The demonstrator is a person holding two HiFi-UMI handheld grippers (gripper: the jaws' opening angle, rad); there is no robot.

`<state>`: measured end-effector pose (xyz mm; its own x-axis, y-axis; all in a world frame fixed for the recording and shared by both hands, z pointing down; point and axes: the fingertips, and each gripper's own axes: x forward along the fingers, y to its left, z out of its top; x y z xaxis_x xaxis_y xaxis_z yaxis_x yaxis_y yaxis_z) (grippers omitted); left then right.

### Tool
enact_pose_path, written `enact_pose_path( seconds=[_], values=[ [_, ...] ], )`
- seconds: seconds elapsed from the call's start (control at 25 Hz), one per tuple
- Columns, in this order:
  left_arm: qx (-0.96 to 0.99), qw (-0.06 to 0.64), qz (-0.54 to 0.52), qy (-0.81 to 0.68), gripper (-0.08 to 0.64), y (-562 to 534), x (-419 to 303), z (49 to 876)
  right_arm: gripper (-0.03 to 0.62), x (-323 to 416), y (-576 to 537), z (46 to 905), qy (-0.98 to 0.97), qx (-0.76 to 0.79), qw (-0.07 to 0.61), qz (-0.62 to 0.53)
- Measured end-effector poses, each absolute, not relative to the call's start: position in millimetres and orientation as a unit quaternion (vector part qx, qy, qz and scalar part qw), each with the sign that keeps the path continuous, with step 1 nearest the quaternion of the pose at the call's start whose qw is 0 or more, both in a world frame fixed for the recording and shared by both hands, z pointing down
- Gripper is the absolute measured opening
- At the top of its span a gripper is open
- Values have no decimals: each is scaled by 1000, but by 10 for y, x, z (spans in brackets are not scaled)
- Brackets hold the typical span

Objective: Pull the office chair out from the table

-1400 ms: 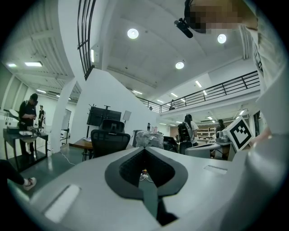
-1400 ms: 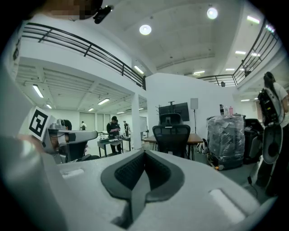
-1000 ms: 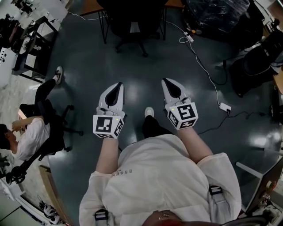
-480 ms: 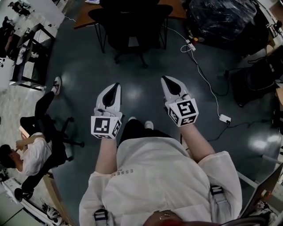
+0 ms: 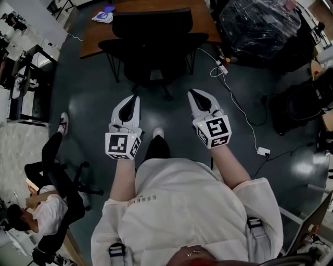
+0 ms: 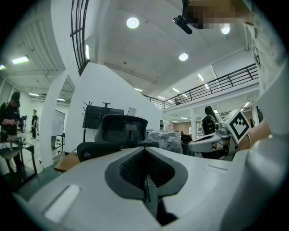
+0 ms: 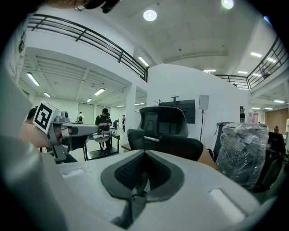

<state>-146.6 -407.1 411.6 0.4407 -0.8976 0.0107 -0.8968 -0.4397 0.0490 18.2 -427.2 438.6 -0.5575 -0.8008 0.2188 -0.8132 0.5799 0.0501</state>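
Note:
A black office chair [image 5: 152, 44] stands tucked against a brown wooden table [image 5: 151, 8] at the top of the head view. Its backrest [image 6: 122, 131] faces me in the left gripper view, and the chair [image 7: 165, 133] also fills the middle of the right gripper view. My left gripper [image 5: 133, 97] is shut and empty, pointing at the chair's base, a short way from it. My right gripper [image 5: 192, 94] is shut and empty too, level with the left one, to the right of the chair's wheels.
A plastic-wrapped bundle [image 5: 257, 23] stands right of the table. A white cable [image 5: 237, 78] with a power strip [image 5: 264, 151] runs along the floor on the right. A seated person [image 5: 44, 208] on another chair is at the lower left. Racks [image 5: 23, 72] line the left.
I have walked toward the table with both grippers held out. The chair and table now appear larger and lower in the head view; the seated person has slid down the frame.

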Motion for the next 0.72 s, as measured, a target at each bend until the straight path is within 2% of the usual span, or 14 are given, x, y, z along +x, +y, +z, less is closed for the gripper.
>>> enact_pose_path(
  seconds=[0.32, 0.48, 0.6, 0.72],
  values=[
    [873, 16, -17, -487, 17, -5292, -1707, 3819, -9, -97, -5387, 4133, -866, 488, 108, -5],
    [877, -16, -3, -481, 17, -5680, -1710, 3703, -8, -140, -5770, 3947, -867, 483, 116, -46],
    [878, -82, 36, -471, 17, -5904, -1686, 3530, -8, -196, -6009, 3665, -863, 466, 145, -128],
    [859, -192, 125, -457, 17, -6122, -1628, 3288, -8, -251, -6215, 3309, -847, 440, 197, -224]
  ],
)
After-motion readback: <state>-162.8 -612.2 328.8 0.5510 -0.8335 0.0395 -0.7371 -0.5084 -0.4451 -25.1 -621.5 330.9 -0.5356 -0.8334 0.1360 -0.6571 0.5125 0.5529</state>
